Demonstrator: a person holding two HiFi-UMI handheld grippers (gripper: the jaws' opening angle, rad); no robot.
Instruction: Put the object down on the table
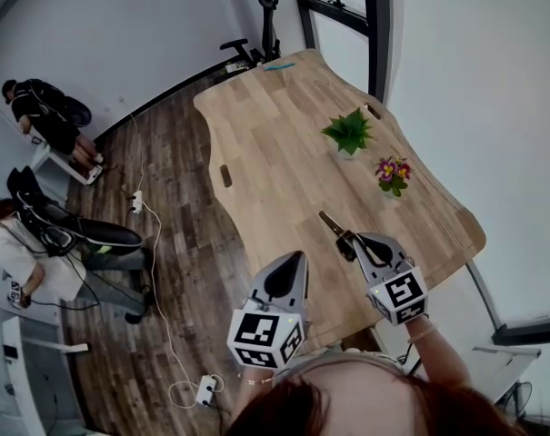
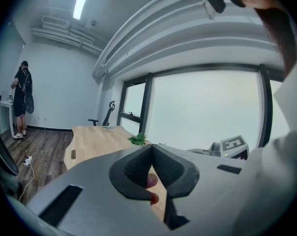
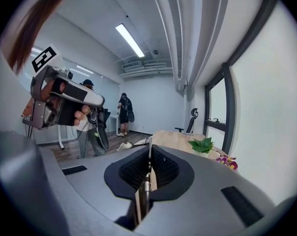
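Wood tabletop (image 1: 275, 143), light grain, takes up most of the head view; everything below is placed relative to it. Dark plank floor (image 1: 165, 243) on its left side. Two people out on that floor, well off the tabletop: one (image 1: 47, 116) by the far wall, one (image 1: 20, 243) nearer. Office chair (image 1: 256, 39) just past the tabletop's far end.

Left gripper (image 1: 298, 256) hangs at the near-left edge of the tabletop, fingers closed tip to tip with nothing gripped.

Right gripper (image 1: 355, 242) sits over the near end of the tabletop, fingers clamped on a thin dark object (image 1: 332, 224). The object pokes out ahead of the fingers toward the middle of the tabletop; it's above the wood, but I can't tell whether it touches.

Green plant (image 1: 349, 133) stands mid-tabletop toward the right edge. Flowering plant (image 1: 393, 173), purple and yellow, is closer to the near end on the same right side. Power strip (image 1: 206, 389) lies on the floor off the near-left corner.
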